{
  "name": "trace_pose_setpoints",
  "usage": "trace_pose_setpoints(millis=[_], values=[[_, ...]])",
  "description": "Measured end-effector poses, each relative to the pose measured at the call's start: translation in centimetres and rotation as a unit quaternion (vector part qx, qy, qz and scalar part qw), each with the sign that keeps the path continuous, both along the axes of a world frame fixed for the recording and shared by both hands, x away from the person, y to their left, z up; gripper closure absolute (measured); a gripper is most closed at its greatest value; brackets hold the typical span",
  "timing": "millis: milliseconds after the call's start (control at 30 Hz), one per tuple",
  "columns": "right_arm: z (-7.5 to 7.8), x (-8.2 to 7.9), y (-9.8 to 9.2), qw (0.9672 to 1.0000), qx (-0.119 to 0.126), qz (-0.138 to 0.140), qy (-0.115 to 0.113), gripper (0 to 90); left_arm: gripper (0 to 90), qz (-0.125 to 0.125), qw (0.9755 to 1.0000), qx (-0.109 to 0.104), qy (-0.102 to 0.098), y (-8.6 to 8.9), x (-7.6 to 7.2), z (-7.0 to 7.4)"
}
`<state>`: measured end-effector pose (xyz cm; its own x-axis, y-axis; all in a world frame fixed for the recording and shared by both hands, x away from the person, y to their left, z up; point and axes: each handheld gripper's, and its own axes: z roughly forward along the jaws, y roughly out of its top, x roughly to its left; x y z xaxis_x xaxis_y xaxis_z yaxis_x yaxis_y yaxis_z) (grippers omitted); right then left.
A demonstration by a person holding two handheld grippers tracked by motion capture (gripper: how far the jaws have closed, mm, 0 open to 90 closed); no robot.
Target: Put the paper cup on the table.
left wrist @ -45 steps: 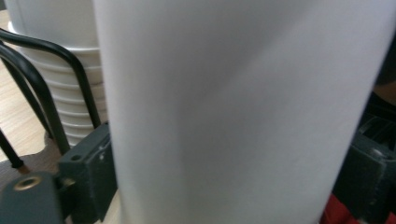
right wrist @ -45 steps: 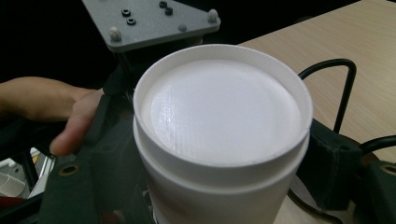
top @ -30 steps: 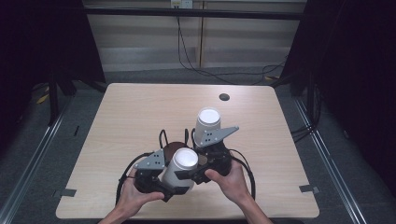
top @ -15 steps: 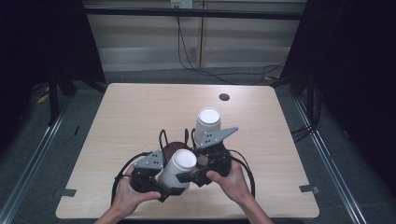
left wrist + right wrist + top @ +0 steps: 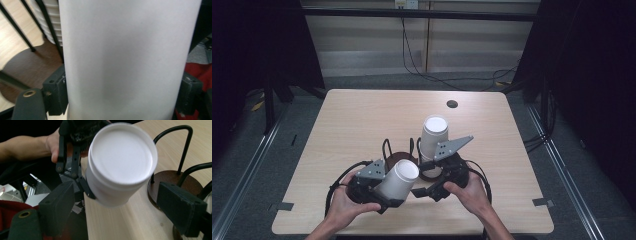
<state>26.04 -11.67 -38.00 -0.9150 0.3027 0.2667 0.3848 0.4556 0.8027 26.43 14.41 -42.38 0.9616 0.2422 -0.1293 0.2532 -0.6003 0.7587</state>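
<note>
Cup [image 5: 398, 179] sits tilted in our left claw [image 5: 120, 97], jaws pinching its sides after just closing in. We're holding it at seven o'clock of the wire rack [image 5: 404, 156], where a stack of cups [image 5: 433, 136] stands. Our right claw [image 5: 120, 207] gapes empty, facing the cup's base. Next, probably a handover or stacking, needing careful alignment.
</note>
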Motion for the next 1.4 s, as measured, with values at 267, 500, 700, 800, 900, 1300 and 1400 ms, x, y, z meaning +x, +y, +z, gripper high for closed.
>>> trace_pose_setpoints(millis=[267, 500, 700, 800, 900, 1300, 1400], values=[[-0.5, 0.2, 0.0, 0.9989, -0.047, 0.000, 0.001, 15.3, 18.5, -0.014, 0.9994, 0.032, 0.006, 0.1, 0.2, 0.1], [-0.9, 0.7, 0.6, 0.9975, -0.070, 0.010, 0.003, 15.9, 18.5, -0.025, 0.9980, 0.055, 0.016, 0.2, 0.4, 0.1], [-0.6, 0.6, 0.9, 0.9953, -0.092, 0.027, -0.010, 15.2, 18.6, -0.032, 0.9960, 0.080, 0.024, 0.2, 0.4, 0.5], [-0.2, 0.6, 0.7, 0.9950, -0.095, 0.025, -0.017, 15.4, 18.6, -0.044, 0.9945, 0.091, 0.027, 0.2, 0.4, 1.1], [0.2, 0.6, 0.4, 0.9941, -0.103, 0.029, -0.017, 18.2, 18.6, -0.051, 0.9932, 0.102, 0.025, 0.2, 0.6, 1.6], [0.5, 1.4, 0.0, 0.9904, -0.132, 0.038, -0.016, 15.5, 18.6, -0.079, 0.9805, 0.180, 0.008, -1.5, 1.4, 3.3], [-0.1, 1.2, 0.4, 0.9871, -0.153, 0.043, -0.016, 15.6, 18.5, -0.090, 0.9747, 0.204, 0.007, -2.4, 1.4, 3.1]])
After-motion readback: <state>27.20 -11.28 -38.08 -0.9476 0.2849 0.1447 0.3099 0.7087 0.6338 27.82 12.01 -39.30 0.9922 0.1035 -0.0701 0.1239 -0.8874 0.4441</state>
